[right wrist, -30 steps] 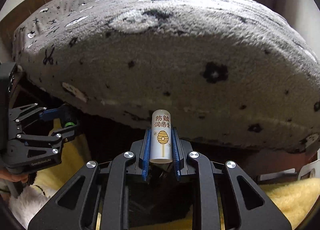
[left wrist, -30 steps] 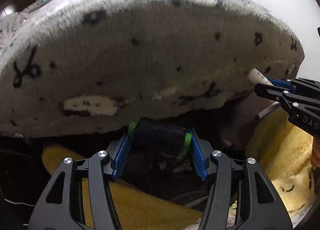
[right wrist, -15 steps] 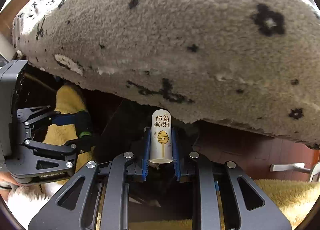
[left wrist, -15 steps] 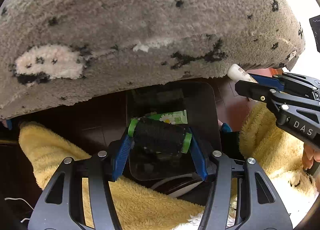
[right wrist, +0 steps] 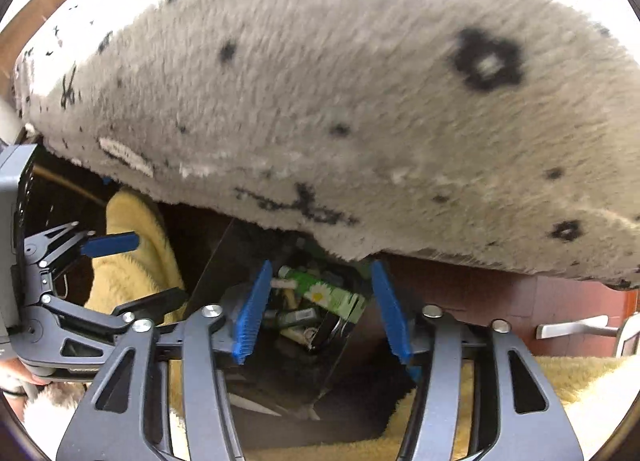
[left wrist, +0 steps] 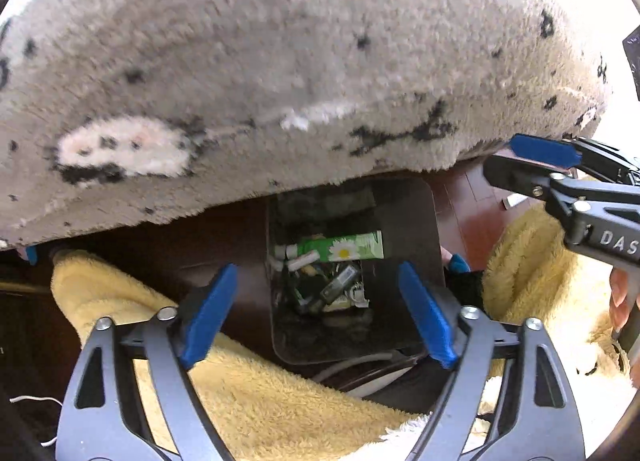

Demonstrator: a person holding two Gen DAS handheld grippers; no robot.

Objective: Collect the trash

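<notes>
Both loads gone from the claws since the earlier frames: left gripper (left wrist: 320, 313) carried a black roll with green ends, right gripper (right wrist: 320, 313) a white lip-balm tube; both sets of jaws have just been opening, and nothing sits between either pair now. Both stand wide and empty.

Straight ahead of and below both claws: dark trash bin (left wrist: 408, 221), mouth open. Inside it a green daisy-print carton (left wrist: 344, 247), a small white tube (left wrist: 302, 261) just beside it, and darker bits lower down, too murky to name. The black roll cannot be picked out for certain in the clutter; the white tube may be the balm, but that is a guess.

Progress, as judged: this drop looks done, both items released over the bin. Whether more trash lies elsewhere cannot be told; neither view shows any loose trash outside the bin.

Room: grey fleece blanket (left wrist: 300, 73) hangs over the far side of the bin, its edge just above and beyond the fingertips, covering part of the mouth. Yellow fleece (left wrist: 248, 393) lies close beneath and to both sides of the claws. Right gripper shows in the left view (left wrist: 532, 169), off to the right and near. Clear way out looks to be up and back toward the person.
</notes>
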